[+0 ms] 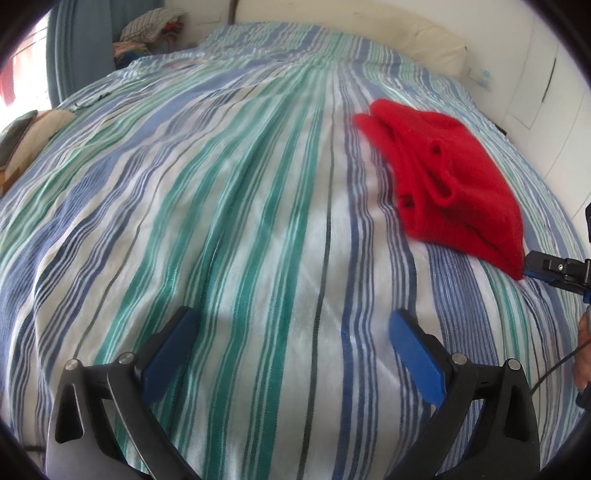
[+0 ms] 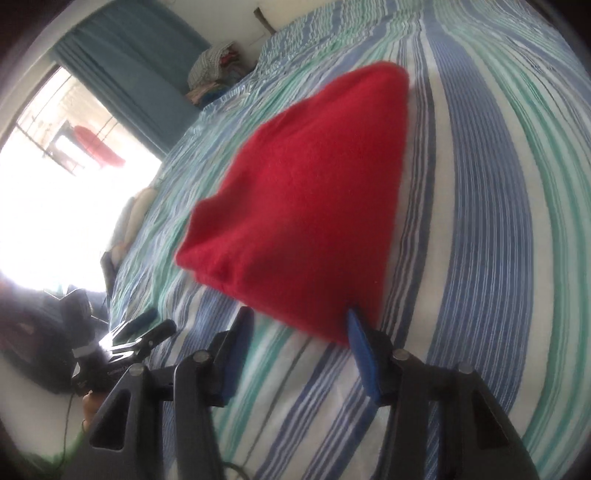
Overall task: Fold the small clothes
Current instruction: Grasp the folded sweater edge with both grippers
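Note:
A folded red garment [image 1: 443,177] lies on the striped bedsheet [image 1: 240,221], to the right in the left wrist view. My left gripper [image 1: 291,317] hovers open over bare sheet, well to the left of the garment, with nothing between its blue pads [image 1: 417,354]. My right gripper [image 2: 297,317] stands open at the near edge of the red garment [image 2: 314,203]. Its right fingertip [image 2: 352,321] overlaps the cloth's near corner and its left one sits just short of the edge. The right gripper [image 1: 546,266] also shows at the garment's near right corner in the left wrist view.
A pile of folded clothes [image 1: 155,29] sits at the far left corner of the bed by a blue curtain [image 2: 129,66]. A cream pillow [image 1: 424,44] lies at the head. A cushion [image 1: 22,136] rests at the left edge, and a bright window [image 2: 55,166] is beyond.

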A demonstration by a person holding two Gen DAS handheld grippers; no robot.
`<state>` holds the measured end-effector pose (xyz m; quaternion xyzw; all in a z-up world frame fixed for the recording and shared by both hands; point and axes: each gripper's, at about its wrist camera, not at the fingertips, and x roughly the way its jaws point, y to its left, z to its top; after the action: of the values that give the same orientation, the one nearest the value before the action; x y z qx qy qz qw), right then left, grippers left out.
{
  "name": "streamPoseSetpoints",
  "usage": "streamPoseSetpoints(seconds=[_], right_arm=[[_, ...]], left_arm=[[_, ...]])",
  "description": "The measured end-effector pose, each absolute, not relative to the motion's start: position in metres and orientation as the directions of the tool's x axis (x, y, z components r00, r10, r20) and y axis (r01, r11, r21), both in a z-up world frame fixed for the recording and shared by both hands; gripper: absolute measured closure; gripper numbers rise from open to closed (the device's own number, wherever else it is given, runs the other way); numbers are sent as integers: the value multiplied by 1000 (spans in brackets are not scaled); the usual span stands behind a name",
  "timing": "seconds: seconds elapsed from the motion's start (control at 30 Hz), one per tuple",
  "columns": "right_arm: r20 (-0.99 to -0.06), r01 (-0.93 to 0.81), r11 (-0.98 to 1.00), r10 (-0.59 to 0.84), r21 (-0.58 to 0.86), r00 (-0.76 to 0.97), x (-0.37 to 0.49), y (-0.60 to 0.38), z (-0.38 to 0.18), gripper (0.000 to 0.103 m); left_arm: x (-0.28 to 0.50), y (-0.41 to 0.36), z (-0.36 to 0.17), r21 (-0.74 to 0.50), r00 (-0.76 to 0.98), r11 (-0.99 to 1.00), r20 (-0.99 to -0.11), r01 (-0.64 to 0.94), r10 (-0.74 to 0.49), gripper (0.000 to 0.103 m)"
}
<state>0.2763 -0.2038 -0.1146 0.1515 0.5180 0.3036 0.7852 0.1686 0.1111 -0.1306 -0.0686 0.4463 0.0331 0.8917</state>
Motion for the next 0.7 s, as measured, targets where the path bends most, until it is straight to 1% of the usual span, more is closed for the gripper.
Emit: streamPoseSetpoints(seconds=[0.07, 0.17, 0.3, 0.33, 0.4, 0.47, 0.5, 0.57, 0.7], right_arm=[[-710, -340, 768, 636, 543, 303, 265, -202, -113, 51], [-728, -356, 781, 615, 513, 302, 245, -200, -108, 51], [-782, -427, 840, 501, 334, 372, 205, -195, -99, 49], [-787, -433, 849, 478, 302, 389, 197, -195, -97, 48], [-787, -421, 868, 446, 264, 426, 182, -198, -94, 36], [-777, -388, 888, 422, 248, 468, 172, -204, -89, 31], [-768, -369, 895, 417, 252, 486, 168, -210, -87, 30], [-753, -342, 900, 418, 269, 508, 162, -217, -84, 30], [-736, -325, 907, 409, 267, 539, 164, -220, -75, 29]], left_arm=[[168, 109, -131, -77, 600, 990, -800, -119, 9, 1], [170, 110, -131, -76, 592, 990, -806, -122, 11, 1], [170, 110, -131, -79, 590, 989, -807, -123, 9, 1], [170, 110, -130, -84, 590, 989, -807, -122, 4, 1], [170, 112, -129, -100, 591, 988, -806, -120, -9, 1], [168, 114, -126, -121, 593, 986, -805, -118, -28, 1], [166, 115, -124, -138, 596, 984, -802, -116, -43, 1], [161, 118, -118, -202, 606, 974, -789, -99, -102, 1], [171, 115, -99, -420, 619, 907, -708, 20, -341, 1]])
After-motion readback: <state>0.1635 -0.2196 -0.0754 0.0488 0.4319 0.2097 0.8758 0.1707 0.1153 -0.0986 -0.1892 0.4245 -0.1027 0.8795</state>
